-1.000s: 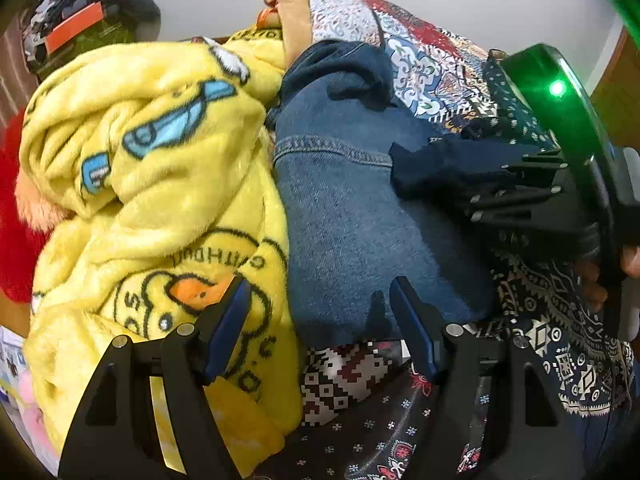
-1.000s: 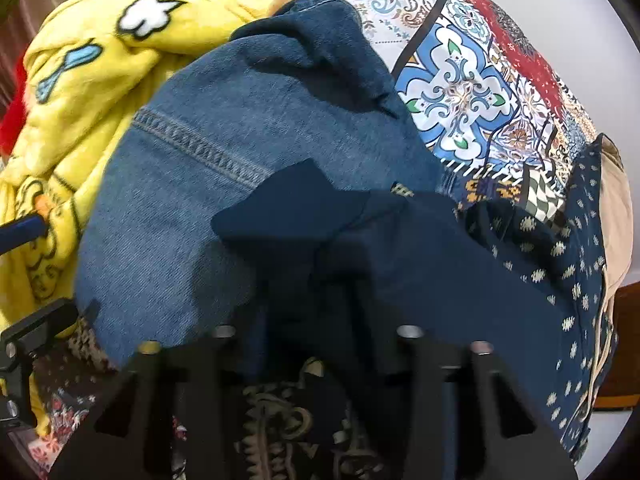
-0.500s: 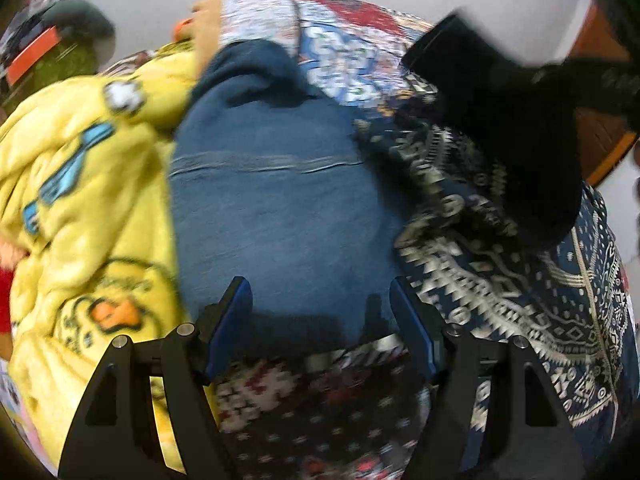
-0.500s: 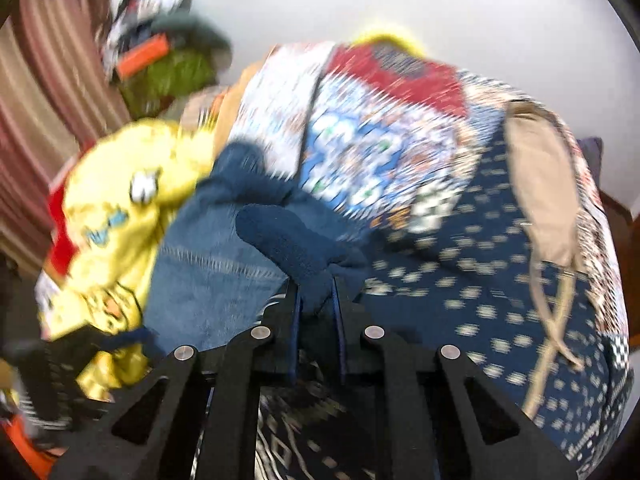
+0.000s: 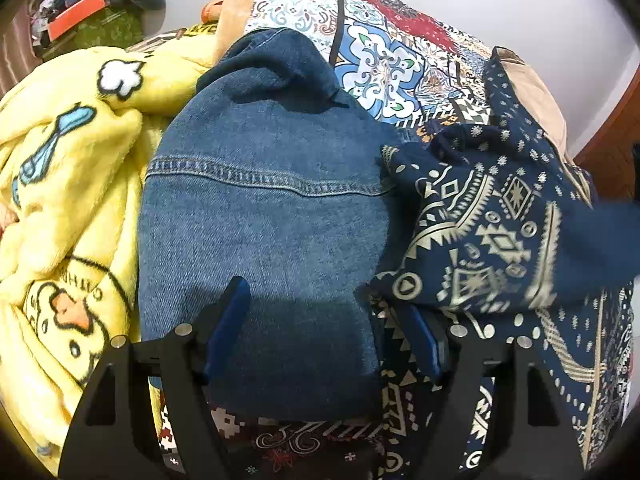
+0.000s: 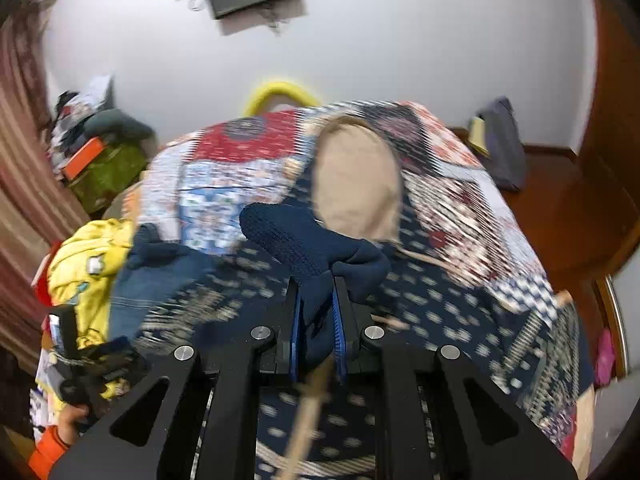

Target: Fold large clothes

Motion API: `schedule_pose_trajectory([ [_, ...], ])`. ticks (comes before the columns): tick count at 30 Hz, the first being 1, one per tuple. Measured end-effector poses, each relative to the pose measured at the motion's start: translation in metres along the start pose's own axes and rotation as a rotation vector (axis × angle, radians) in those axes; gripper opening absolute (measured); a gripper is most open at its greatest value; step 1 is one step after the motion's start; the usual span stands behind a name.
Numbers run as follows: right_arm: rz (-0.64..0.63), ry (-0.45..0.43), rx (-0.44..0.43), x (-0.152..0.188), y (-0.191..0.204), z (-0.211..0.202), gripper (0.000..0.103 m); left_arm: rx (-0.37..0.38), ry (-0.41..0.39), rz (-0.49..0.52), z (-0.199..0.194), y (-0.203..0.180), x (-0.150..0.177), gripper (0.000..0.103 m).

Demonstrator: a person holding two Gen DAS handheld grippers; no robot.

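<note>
A blue denim garment (image 5: 260, 216) lies bunched on the bed, right in front of my left gripper (image 5: 324, 304), which is open and empty just above its near edge. My right gripper (image 6: 315, 296) is shut on a dark navy knit garment (image 6: 304, 240) and holds it lifted above the bed. A blurred navy strip of that garment (image 5: 600, 236) crosses the right edge of the left wrist view. The denim also shows small at the left of the right wrist view (image 6: 152, 280).
A yellow duck-print fleece blanket (image 5: 68, 184) lies left of the denim. A navy patterned cloth (image 5: 480, 220) lies to its right on a patchwork bedspread (image 5: 384, 52). A beige garment (image 6: 356, 180) lies farther back. Bags and clutter (image 6: 100, 152) stand by the wall.
My right gripper has risen and pulled back with the navy knit garment, lifting it off the denim. My left gripper has stayed open over the denim, shifting slightly.
</note>
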State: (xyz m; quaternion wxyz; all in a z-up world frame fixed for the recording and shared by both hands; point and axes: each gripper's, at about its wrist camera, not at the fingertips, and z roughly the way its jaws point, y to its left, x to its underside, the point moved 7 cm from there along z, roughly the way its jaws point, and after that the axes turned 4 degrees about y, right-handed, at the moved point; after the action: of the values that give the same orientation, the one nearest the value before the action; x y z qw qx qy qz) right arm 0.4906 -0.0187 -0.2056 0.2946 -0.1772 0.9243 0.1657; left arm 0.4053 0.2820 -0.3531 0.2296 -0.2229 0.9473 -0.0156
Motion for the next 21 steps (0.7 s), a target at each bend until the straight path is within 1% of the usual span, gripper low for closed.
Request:
schedule_pose_trajectory([
  [5,0.086,0.065,0.027,0.033,-0.056,0.013,0.01,-0.089,-0.02,0.058,-0.004,-0.005,0.01,0.076],
  [7,0.129,0.099,0.03,0.048,-0.078,0.017,0.009,-0.103,-0.017,0.062,-0.002,-0.004,0.01,0.078],
  [9,0.17,0.134,0.013,0.061,-0.091,0.024,0.009,-0.106,-0.008,0.052,0.0,-0.001,0.01,0.082],
  [11,0.193,0.157,0.016,0.076,-0.103,0.029,0.009,-0.1,0.001,0.033,0.003,0.001,0.009,0.083],
  [15,0.259,0.163,-0.01,0.096,-0.119,0.026,0.009,-0.115,-0.002,0.039,0.002,0.0,0.012,0.085],
  [18,0.335,0.153,-0.049,0.111,-0.13,0.015,0.01,-0.127,-0.003,0.037,0.004,-0.001,0.011,0.087],
  [21,0.376,0.145,-0.065,0.12,-0.134,0.006,0.01,-0.143,-0.005,0.044,0.004,-0.002,0.011,0.089],
])
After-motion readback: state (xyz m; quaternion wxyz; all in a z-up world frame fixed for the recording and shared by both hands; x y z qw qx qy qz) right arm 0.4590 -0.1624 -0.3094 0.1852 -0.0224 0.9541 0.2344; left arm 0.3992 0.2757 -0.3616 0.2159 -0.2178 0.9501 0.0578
